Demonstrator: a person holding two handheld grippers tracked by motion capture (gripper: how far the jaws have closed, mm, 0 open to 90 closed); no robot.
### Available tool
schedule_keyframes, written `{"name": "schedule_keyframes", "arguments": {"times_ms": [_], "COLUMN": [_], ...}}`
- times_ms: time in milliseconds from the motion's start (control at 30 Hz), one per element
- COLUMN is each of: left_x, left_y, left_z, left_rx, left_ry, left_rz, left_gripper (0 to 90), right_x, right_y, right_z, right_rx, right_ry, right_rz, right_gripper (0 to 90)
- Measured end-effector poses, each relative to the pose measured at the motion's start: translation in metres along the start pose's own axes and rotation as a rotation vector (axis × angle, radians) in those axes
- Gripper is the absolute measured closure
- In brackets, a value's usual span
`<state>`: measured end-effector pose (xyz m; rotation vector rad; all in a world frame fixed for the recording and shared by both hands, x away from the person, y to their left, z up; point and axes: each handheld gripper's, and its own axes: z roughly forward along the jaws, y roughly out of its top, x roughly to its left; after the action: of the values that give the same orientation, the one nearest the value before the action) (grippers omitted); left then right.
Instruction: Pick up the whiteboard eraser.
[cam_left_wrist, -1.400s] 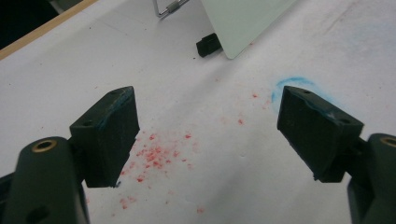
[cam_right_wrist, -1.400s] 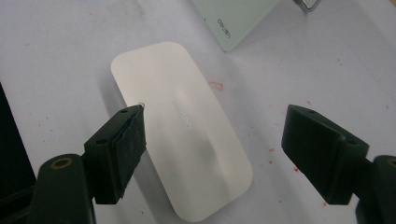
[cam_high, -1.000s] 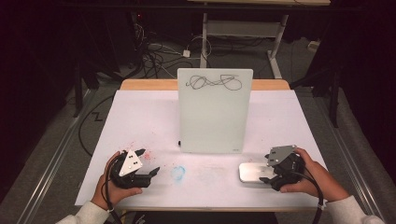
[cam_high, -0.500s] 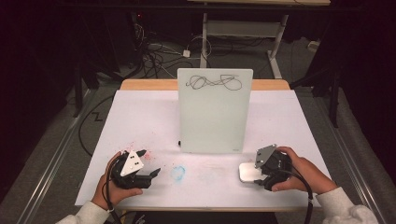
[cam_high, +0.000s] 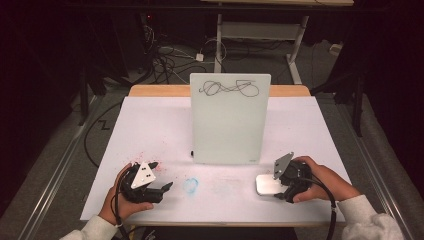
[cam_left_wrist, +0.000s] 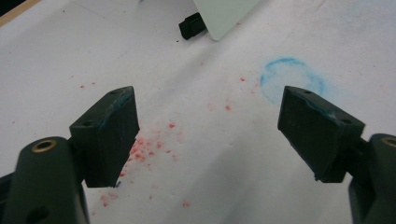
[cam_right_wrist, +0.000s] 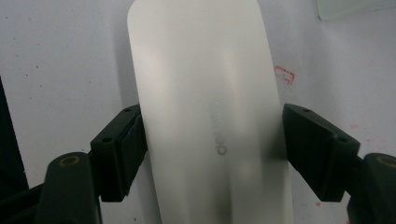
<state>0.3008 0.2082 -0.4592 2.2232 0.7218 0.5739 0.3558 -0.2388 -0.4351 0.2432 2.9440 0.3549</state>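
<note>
Right gripper (cam_high: 280, 189) jaws spread around white eraser (cam_high: 265, 184) near table's (cam_high: 150, 125) front edge, left one touching; centre, then squeeze evenly. Left gripper (cam_high: 165, 177) jaws spread, empty.

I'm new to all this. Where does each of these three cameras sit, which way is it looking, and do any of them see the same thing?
High view: above the person's side, looking forward and down on the table; both hands, left gripper, right gripper.
Left gripper view: rides that gripper, looking along its spread jaws at the blue ring.
Right gripper view: rides the gripper, jaws either side of the white block.
Shared: whiteboard, blue ring, block.
</note>
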Motion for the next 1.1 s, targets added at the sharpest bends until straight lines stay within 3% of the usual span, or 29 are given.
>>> {"name": "schedule_keyframes", "arguments": {"times_ms": [100, 133, 267, 300, 333, 600, 700, 733, 767, 867, 1100], "left_x": [-0.001, -0.001, -0.001, -0.001, -0.001, -0.001, -0.001, -0.001, -0.001, -0.001, 0.001], "left_y": [0.000, 0.000, 0.001, 0.001, 0.001, 0.001, 0.001, 0.001, 0.001, 0.001, 0.001], "left_z": [0.001, 0.001, 0.001, 0.000, 0.000, 0.001, 0.000, 0.000, 0.000, 0.000, -0.001], "left_rx": [0.003, 0.003, -0.004, -0.007, -0.006, -0.004, -0.006, -0.007, -0.008, -0.011, -0.021], "left_ry": [-0.003, -0.005, -0.004, -0.005, -0.003, -0.004, -0.003, -0.004, -0.004, -0.004, -0.004], "left_rz": [0.004, 0.005, 0.000, -0.001, 0.001, 0.003, 0.001, 0.000, -0.001, -0.001, -0.005], "left_gripper": [19.8, 19.8, 19.7, 19.7, 19.7, 19.7, 19.7, 19.7, 19.7, 19.7, 19.7], "right_x": [0.000, 0.000, 0.001, 0.001, 0.002, 0.006, 0.006, 0.008, 0.008, 0.011, 0.019], "right_y": [0.002, 0.004, 0.002, 0.002, 0.000, -0.005, -0.004, -0.003, -0.003, -0.001, 0.008], "right_z": [0.003, 0.004, 0.000, 0.000, -0.003, -0.004, -0.010, -0.016, -0.016, -0.026, -0.035], "right_rx": [0.014, 0.023, 0.020, 0.020, -0.018, -0.049, -0.094, -0.133, -0.133, -0.204, -0.289], "right_ry": [0.004, -0.002, -0.015, -0.015, -0.029, -0.066, -0.100, -0.114, -0.114, -0.165, -0.251], "right_rz": [-0.016, -0.048, -0.057, -0.057, -0.046, -0.018, -0.025, -0.014, -0.014, 0.008, 0.046], "right_gripper": [26.4, 26.9, 30.9, 30.9, 31.1, 31.1, 31.1, 31.1, 31.1, 31.1, 31.2]}}
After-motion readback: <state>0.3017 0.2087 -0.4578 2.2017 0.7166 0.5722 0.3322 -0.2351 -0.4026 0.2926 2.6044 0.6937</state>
